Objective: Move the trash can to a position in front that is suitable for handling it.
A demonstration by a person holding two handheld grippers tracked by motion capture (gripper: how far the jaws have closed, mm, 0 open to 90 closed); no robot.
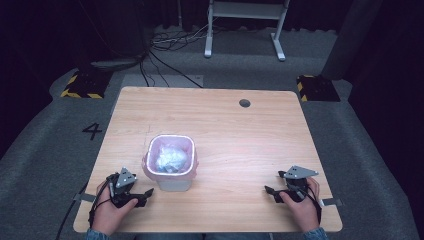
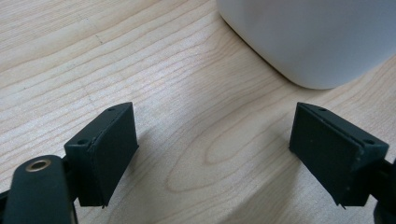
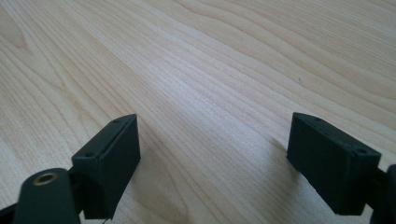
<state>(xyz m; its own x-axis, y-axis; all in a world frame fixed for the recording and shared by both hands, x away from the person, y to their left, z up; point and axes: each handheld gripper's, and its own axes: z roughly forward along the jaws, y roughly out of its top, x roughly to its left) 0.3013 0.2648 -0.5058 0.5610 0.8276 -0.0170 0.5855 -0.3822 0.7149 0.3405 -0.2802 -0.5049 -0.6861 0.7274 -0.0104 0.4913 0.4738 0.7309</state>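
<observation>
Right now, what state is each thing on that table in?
Small bin: upright, pink bag liner folded over its rim, crumpled pale stuff inside.
Left gripper: jaws open, nothing between them, beside the bin.
Right gripper: jaws open, nothing between them, over bare table.

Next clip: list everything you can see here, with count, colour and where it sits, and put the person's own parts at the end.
Table: one, light wood, centre of the high view.
Bin: one, white, left of the table's middle, near the front edge.
Bin liner: one, pink, folded over the bin's rim.
Crumpled material: one wad, whitish, inside the liner.
Hole: one, dark, far right part of the tabletop.
Frame: one, white, on the floor beyond the table.
Cables: several, black, on the floor at the far left.
Left tool: one, black, open, beside the bin.
Right tool: one, black, open, front right of the table.
</observation>
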